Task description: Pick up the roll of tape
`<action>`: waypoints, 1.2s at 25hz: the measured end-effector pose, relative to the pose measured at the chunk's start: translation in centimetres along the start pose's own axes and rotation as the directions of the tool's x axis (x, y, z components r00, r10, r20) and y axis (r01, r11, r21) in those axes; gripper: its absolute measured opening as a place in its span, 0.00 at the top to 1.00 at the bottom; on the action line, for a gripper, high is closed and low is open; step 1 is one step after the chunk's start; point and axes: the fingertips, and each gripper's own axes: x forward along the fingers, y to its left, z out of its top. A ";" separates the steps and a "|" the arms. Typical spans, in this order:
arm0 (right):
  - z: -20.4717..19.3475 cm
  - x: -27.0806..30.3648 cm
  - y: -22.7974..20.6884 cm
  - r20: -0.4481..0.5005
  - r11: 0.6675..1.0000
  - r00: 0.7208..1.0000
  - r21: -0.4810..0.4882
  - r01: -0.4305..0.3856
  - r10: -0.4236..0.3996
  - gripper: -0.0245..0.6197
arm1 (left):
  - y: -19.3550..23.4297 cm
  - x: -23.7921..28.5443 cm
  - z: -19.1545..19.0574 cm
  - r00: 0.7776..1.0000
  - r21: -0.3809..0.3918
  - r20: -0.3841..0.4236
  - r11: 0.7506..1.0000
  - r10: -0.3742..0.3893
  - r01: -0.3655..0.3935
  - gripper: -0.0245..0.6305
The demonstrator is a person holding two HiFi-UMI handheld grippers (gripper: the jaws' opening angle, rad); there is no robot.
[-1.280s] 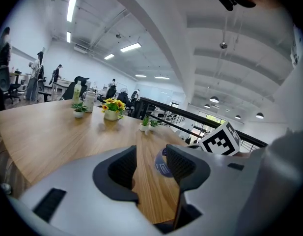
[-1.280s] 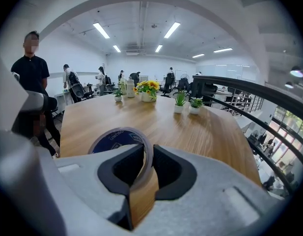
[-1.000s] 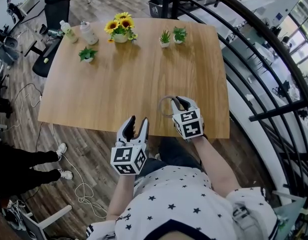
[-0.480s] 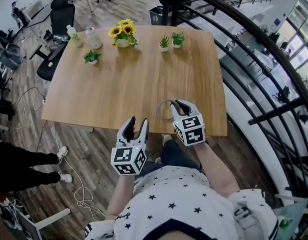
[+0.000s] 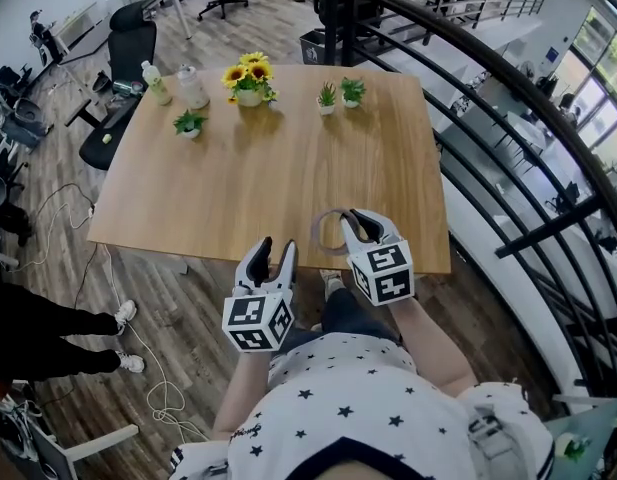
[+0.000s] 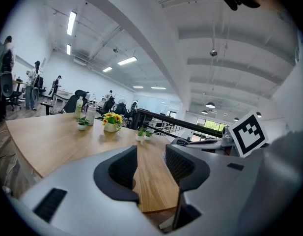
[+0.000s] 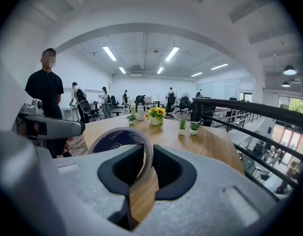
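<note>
The table (image 5: 238, 168) is broad and mostly bare. The left gripper (image 5: 269, 251) hangs empty just off its near edge, jaws a little apart. The right gripper (image 5: 350, 224) pinches the tape (image 7: 117, 136) through its wall, with the ring upright above that edge. It looks light, stiff and smooth-sided, so a pinch across the band suits it.

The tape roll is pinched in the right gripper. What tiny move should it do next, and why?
Probably lift the roll of tape a little higher, straight up. The right gripper is shut on its wall, with the roll upright, low over the table near its front edge, so more height would likely clear the wood.
</note>
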 end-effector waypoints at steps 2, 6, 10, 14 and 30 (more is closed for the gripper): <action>0.2 -0.5 0.2 0.010 1.000 1.000 0.006 0.000 0.000 0.86 | -0.2 -0.3 0.2 1.000 0.001 0.006 1.000 -0.002 0.002 0.69; 0.5 -1.5 0.2 0.030 1.000 1.000 0.017 0.005 -0.006 0.86 | -0.6 -0.5 0.4 1.000 0.002 0.016 1.000 -0.007 0.007 0.69; 0.6 -2.0 0.2 0.041 1.000 0.999 0.017 0.009 -0.010 0.86 | -1.0 -0.7 0.4 1.000 0.007 0.020 1.000 -0.014 0.014 0.69; 0.8 -2.4 0.3 0.046 1.000 0.999 0.019 0.009 -0.010 0.86 | -1.3 -0.9 0.6 1.000 0.007 0.020 1.000 -0.018 0.018 0.69; 1.4 -1.7 0.6 0.056 1.000 0.998 -0.002 -0.002 0.002 0.86 | -0.8 -0.7 0.5 1.000 0.006 0.015 1.000 -0.015 0.015 0.69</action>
